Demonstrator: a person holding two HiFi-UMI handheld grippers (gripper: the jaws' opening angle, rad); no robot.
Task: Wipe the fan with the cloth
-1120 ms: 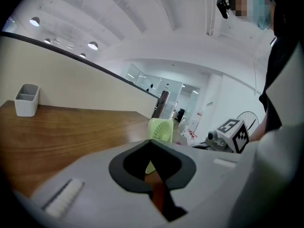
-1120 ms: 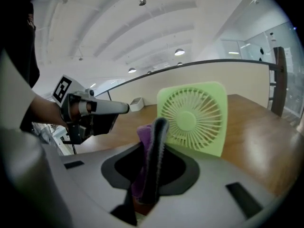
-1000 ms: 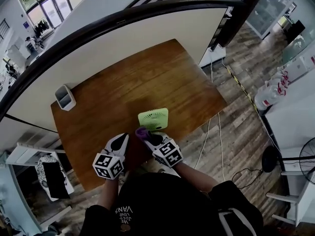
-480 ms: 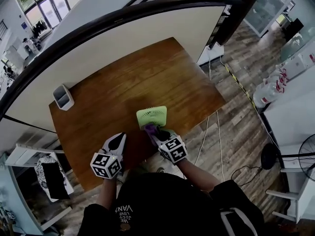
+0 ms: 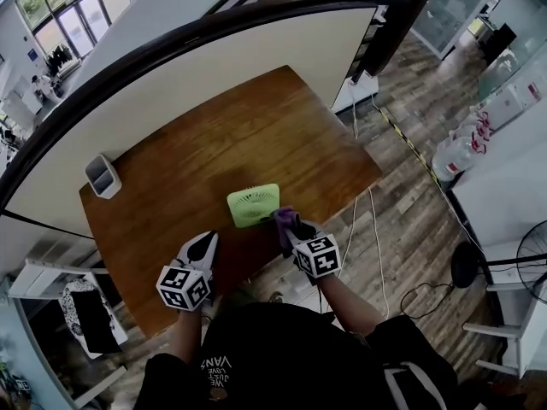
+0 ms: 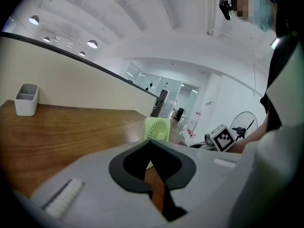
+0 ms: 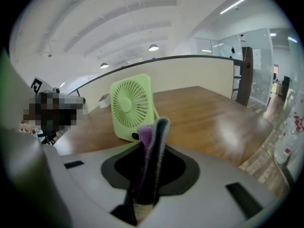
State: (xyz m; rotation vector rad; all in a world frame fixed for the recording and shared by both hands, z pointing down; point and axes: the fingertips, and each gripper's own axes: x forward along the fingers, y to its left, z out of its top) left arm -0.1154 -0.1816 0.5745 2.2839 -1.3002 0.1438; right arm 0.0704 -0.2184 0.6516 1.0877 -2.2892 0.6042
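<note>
While the small green fan (image 5: 254,205) stands upright near the front edge of the wooden counter (image 5: 214,135), the head view catches the right gripper (image 5: 288,227) just beside the fan's right side, with a purple cloth (image 5: 285,219) bunched at its tip. The left gripper (image 5: 203,248) hangs well apart to the left, over the counter's near edge. A white pen holder (image 5: 102,176) sits at the far-left corner. Whether cloth and fan touch cannot be told from here.

The left gripper view adds what the head view lacks. Its jaws are pressed together with nothing between them, aimed toward the fan, and the other gripper's marker cube (image 6: 222,137) shows to the right.

The right gripper view settles the grip. The jaws are clamped on the folded cloth, purple on one face and grey on the other, which sticks up past the tips. The fan's round grille faces this camera, and a strip of bare counter appears to lie between cloth and fan, so contact looks not yet made. The step in hand seems to be the approach for a wipe. The next move likely calls for laying the cloth's free fold lightly on the grille or frame, since the unbraced fan could slide or tip.
</note>
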